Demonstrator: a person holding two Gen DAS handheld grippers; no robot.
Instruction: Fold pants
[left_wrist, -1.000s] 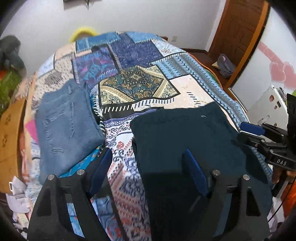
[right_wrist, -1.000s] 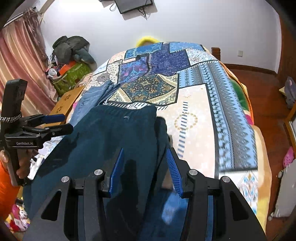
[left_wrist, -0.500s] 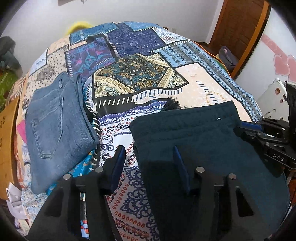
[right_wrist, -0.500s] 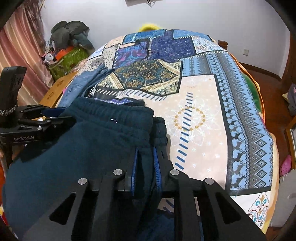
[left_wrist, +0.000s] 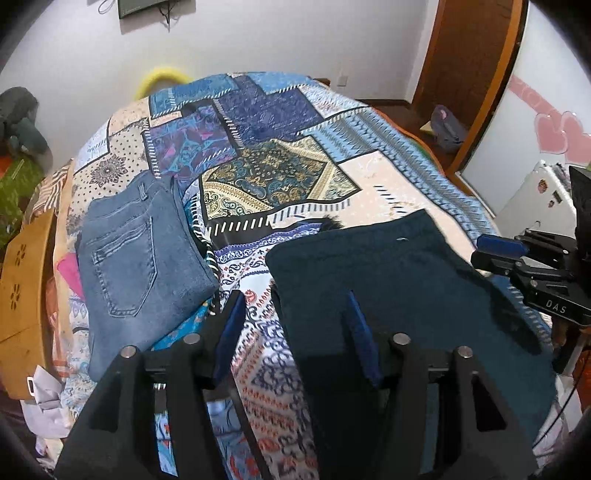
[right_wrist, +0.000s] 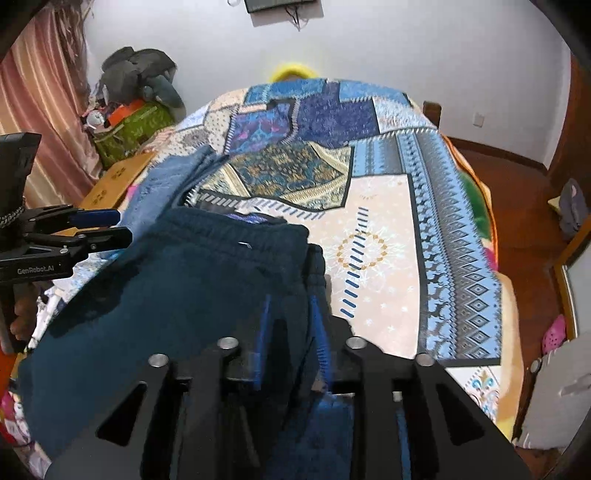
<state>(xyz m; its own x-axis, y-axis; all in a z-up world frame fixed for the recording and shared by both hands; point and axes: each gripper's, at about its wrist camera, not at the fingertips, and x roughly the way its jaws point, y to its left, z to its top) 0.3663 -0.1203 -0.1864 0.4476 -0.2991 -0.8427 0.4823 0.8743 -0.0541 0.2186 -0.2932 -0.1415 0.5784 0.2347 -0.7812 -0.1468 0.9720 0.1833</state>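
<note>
Dark teal sweatpants (left_wrist: 399, 280) lie folded at the near edge of the patchwork bedspread (left_wrist: 280, 177), waistband away from me. My left gripper (left_wrist: 295, 321) is open over their left edge, with one finger on the bedspread and the other above the fabric. My right gripper (right_wrist: 290, 321) is partly closed, its fingers either side of the right edge fold of the sweatpants (right_wrist: 177, 295). The right gripper also shows in the left wrist view (left_wrist: 495, 251). The left gripper shows in the right wrist view (right_wrist: 110, 227).
Folded blue jeans (left_wrist: 136, 258) lie on the bed left of the sweatpants. A wooden board (left_wrist: 22, 288) and clutter sit off the bed's left side. A yellow ring (left_wrist: 162, 75) peeks past the far end. A wooden door (left_wrist: 469, 70) stands at right.
The right jaws closed on the sweatpants' edge half a second ago and have now spread a little. The left jaws narrowed somewhat. Both grippers moved back and the sweatpants settled on the bed.
</note>
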